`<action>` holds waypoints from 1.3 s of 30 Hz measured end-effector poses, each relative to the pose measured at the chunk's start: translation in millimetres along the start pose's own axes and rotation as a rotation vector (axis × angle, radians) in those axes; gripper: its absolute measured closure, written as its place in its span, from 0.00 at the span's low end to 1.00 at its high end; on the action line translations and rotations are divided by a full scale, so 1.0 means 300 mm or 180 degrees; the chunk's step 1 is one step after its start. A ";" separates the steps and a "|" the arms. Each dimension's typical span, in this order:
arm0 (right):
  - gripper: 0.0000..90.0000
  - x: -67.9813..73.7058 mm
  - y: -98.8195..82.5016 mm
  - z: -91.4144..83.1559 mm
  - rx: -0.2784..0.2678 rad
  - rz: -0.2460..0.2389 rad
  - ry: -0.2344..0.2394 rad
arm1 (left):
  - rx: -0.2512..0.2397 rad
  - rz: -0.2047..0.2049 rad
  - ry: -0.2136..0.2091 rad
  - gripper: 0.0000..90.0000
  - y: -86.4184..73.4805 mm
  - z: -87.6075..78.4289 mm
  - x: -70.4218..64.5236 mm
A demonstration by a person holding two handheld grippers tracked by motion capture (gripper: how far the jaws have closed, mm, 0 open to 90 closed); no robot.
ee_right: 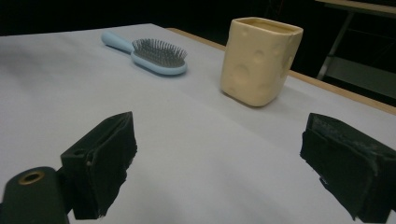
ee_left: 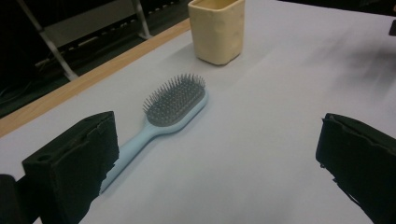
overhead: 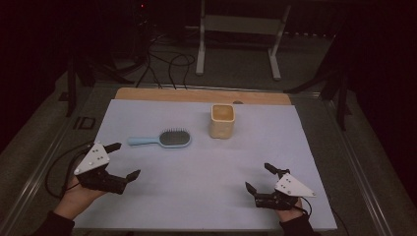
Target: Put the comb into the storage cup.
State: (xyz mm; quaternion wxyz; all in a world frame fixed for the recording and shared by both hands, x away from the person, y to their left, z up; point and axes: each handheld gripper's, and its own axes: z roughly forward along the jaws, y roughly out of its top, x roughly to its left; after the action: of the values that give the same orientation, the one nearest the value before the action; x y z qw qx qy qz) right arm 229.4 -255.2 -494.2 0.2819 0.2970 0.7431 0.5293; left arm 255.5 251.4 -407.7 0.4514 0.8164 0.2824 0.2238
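**Hairbrush and cup between two empty claws**

A light-blue hairbrush (overhead: 164, 139) lies bristles-up on the pale surface (overhead: 196, 196), handle toward the left claw (overhead: 126, 161). Just beside it stands a cream cup (overhead: 222, 120), dimpled like cheese. The left claw and right claw (overhead: 257, 178) gape wide, empty. The cup's inside is hard to make out.

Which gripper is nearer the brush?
The left gripper: the brush handle lies just beyond its jaws, while the right gripper sits farther off.

From where I stand, no writing, label, brand or number can be read anywhere. The pale yellow cup (overhead: 222, 120) is unmarked. So is the blue hairbrush (overhead: 162, 139) just left of it.
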 end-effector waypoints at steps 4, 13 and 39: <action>0.11 0.003 0.001 -0.002 -0.0002 0.0007 -0.0002 | 0.0029 -0.0052 0.0007 0.00 0.007 0.011 0.037; 0.11 0.002 0.002 -0.003 -0.0021 0.0034 0.0003 | 0.0099 -0.0098 0.0047 0.00 0.023 0.048 0.115; 0.11 0.009 0.003 -0.004 -0.0069 0.0038 0.0034 | 0.0403 -0.0310 0.0169 0.01 0.076 0.184 0.270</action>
State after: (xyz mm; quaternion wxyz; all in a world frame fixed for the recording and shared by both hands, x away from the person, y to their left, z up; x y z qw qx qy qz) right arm 226.9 -253.8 -493.3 0.2779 0.2955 0.7371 0.5405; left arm 355.6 261.5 -406.3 0.4015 0.8224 0.3471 0.2049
